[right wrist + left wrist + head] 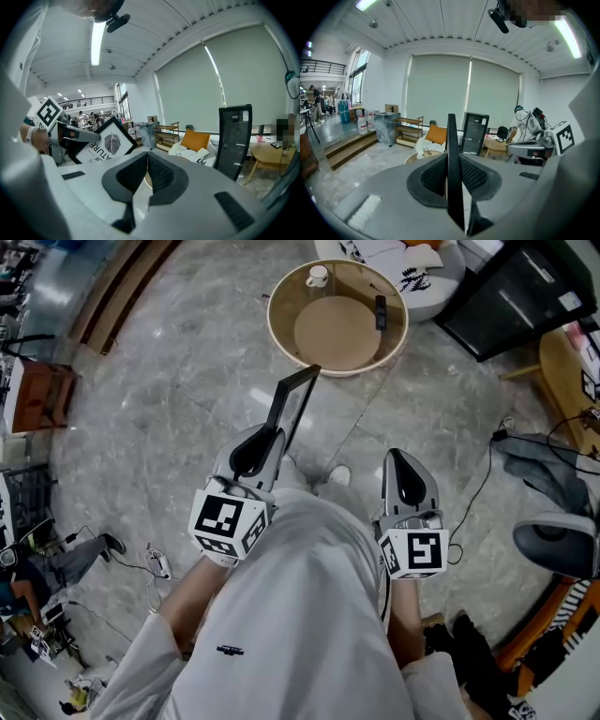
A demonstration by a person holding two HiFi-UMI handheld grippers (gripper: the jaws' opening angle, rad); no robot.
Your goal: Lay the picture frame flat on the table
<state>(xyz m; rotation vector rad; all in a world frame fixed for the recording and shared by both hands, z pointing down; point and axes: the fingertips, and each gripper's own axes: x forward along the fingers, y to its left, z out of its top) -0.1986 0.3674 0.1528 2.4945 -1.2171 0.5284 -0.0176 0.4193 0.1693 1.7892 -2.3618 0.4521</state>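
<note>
Standing over grey marbled floor (187, 399), facing a low round table (274, 322) straight ahead, with a white cup (318, 276) and a dark remote (380, 311) lying toward its far side.

Clamping the picture frame (292, 409) in the left gripper (265, 439), pads pressing on both faces near the frame's lower end. Keeping the right gripper (396, 460) pinched together on nothing, off to the side and well apart from the frame.

Holding the frame on edge, not flat: showing as a thin dark blade in the left gripper view, and turning its printed face, a leaf with lettering, toward the right gripper. Running its long axis forward and upward from the claw, far corner reaching about to the table's near rim in the head view; not telling from here whether that corner is already above the top.

Judging the coming move: carrying the frame on ahead over the bare tan middle, then rolling it down onto one face.
</note>
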